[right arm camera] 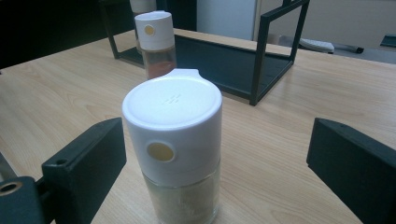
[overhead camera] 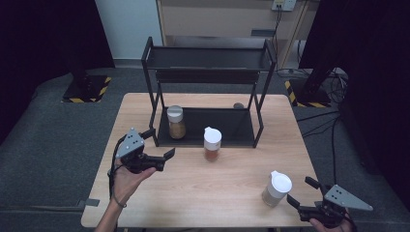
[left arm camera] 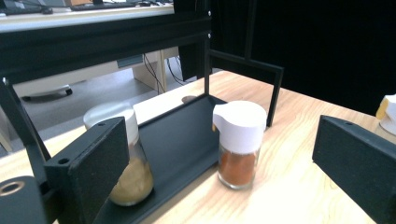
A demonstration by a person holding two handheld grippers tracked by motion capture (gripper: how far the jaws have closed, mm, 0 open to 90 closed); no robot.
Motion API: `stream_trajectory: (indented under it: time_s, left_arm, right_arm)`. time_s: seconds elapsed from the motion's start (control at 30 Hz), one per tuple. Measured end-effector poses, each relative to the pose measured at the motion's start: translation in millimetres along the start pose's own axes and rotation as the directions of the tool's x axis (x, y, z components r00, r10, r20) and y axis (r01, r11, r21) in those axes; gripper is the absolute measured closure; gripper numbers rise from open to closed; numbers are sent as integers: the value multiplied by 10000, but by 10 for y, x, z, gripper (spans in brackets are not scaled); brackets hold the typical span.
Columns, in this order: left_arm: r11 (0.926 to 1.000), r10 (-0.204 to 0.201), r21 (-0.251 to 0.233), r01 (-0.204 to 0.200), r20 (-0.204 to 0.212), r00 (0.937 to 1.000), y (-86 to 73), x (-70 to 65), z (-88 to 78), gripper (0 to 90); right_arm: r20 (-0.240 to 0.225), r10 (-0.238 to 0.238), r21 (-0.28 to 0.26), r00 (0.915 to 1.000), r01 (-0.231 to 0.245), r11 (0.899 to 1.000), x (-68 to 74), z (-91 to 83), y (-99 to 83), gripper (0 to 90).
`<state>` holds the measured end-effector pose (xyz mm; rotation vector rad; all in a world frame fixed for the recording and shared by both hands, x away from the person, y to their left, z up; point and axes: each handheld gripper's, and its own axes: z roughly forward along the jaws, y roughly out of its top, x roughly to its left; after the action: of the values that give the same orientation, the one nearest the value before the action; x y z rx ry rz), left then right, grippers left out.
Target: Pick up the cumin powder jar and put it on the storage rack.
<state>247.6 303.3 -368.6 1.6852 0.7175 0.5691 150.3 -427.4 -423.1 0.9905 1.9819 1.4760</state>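
My right hand-held gripper (overhead camera: 300, 193) sits at the near right corner of the worktop (overhead camera: 232, 193) with its jaws spread wide and nothing between them. Straight ahead of it, just beyond the jaw tips, stands the pale jar (overhead camera: 276, 188), upright, white cap up, its long axis vertical. In the right gripper view that jar (right arm camera: 176, 154) lies squarely on the line between the two jaws, a little short of them, so I judge a short push forward would bracket it, and the close should then fall on the glass body below the cap.

My left hand-held gripper (overhead camera: 159, 144) is also wide open and empty, hovering at the left of the worktop and pointing toward the rack (overhead camera: 205, 121). The red jar (overhead camera: 212, 144) stands upright on the wood just in front of the rack's lower shelf, off to the right of that gripper and well apart from it. The tan jar (overhead camera: 176, 122) already stands on the lower shelf, at its left end.

So the pale jar belongs to my right hand, the red jar to my left.
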Motion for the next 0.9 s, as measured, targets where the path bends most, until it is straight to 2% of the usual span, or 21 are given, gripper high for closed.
stream_trajectory:
  time_s: [0.1, 0.2, 0.5, 0.63, 0.9]
  left_arm:
    - [9999, -168, 45, 167, 129, 9998, -102, 24, -52, 26]
    - [9998, -142, 148, 140, 147, 9998, -194, 19, -108, 26]
    - [9988, -407, 282, 410, -125, 9991, -434, 23, -273, 26]
    - [9976, -604, 335, 610, -182, 9980, -521, 20, -317, 25]
    - [9960, -750, 465, 765, -332, 9966, -678, 21, -405, 26]
  right_arm:
    - [3, -5, -4, 10000, 5, 10000, 3, -1, 0, 50]
    - [3, -4, -4, 10000, 4, 10000, 2, -1, 0, 51]
    - [11, -27, 23, 10000, 27, 10000, 8, 5, 4, 51]
    - [10, -50, 39, 10000, 50, 10000, 9, 8, 6, 51]
    - [8, -55, 34, 10000, 55, 10000, 9, 7, 6, 51]
